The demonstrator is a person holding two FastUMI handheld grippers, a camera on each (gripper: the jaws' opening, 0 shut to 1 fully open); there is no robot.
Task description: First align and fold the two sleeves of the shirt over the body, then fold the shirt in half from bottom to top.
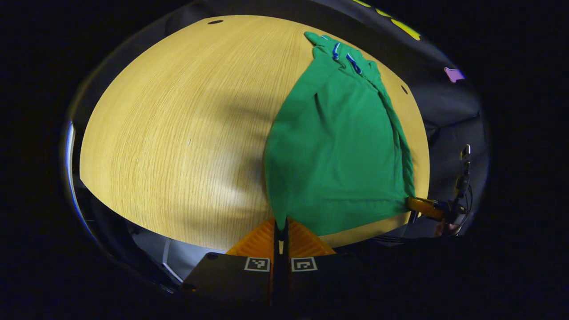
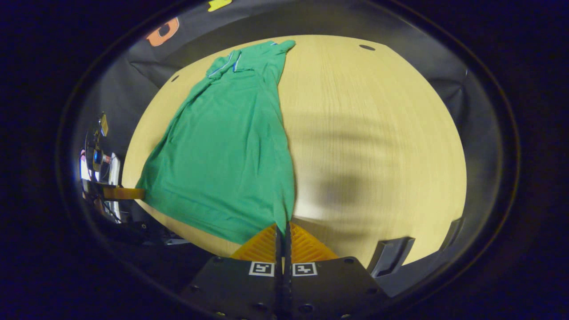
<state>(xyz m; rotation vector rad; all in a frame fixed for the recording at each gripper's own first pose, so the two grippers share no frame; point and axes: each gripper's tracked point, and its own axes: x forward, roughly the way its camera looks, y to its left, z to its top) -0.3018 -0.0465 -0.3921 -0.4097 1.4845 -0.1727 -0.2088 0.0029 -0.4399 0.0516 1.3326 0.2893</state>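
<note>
Left gripper view shows your green shirt (image 1: 338, 146) lying long and narrow on the wooden table (image 1: 178, 133), collar at the far edge, hem at the near edge. Your left gripper (image 1: 281, 226) has its fingers pressed together on the hem's near corner. Farther off, your right gripper (image 1: 422, 206) meets the hem's other corner; in the right gripper view its fingers are likewise clamped on the shirt (image 2: 231, 151) at the hem. Both sleeves seem folded in, though creases blur this. Dark cloth (image 1: 449, 106) walls the booth behind the table. Shadows cross the bare wood (image 2: 369, 146).
</note>
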